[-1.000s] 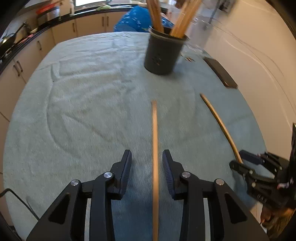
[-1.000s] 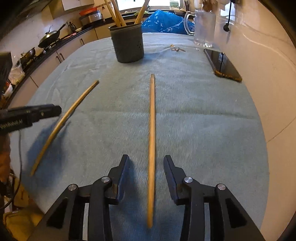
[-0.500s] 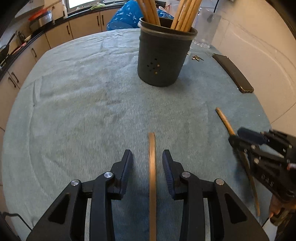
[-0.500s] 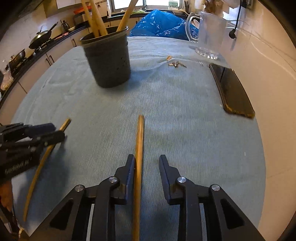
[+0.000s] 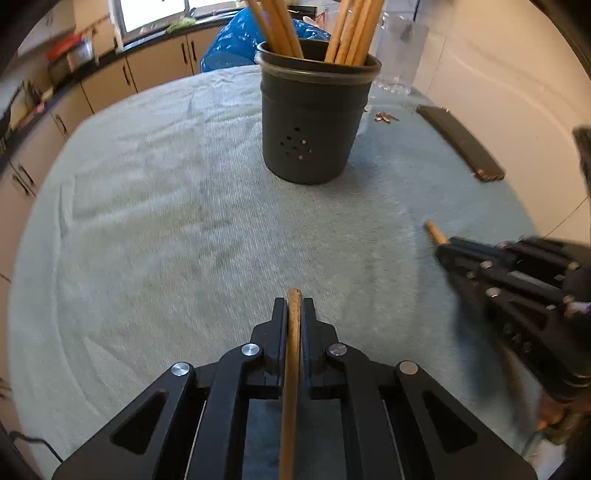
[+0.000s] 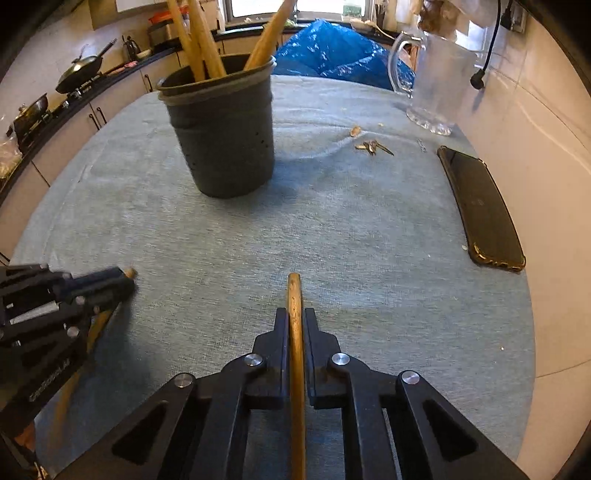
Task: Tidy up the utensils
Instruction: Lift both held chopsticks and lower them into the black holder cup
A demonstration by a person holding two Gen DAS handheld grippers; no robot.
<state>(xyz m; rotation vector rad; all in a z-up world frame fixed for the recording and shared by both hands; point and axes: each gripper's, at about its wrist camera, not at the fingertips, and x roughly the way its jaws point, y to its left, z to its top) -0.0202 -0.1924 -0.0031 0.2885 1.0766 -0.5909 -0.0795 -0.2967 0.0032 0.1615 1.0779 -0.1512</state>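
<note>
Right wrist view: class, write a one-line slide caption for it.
Right gripper shut on a wooden stick, facing the dark holder of sticks on the green cloth.

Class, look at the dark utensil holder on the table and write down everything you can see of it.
The utensil holder is a dark grey, round, matte pot, plastic-looking, with a rolled rim and a cluster of small holes low on its side. It stands upright on the teal cloth, past both claws and touched by neither. Several wooden sticks lean inside, rising above the rim in two bunches.
</note>
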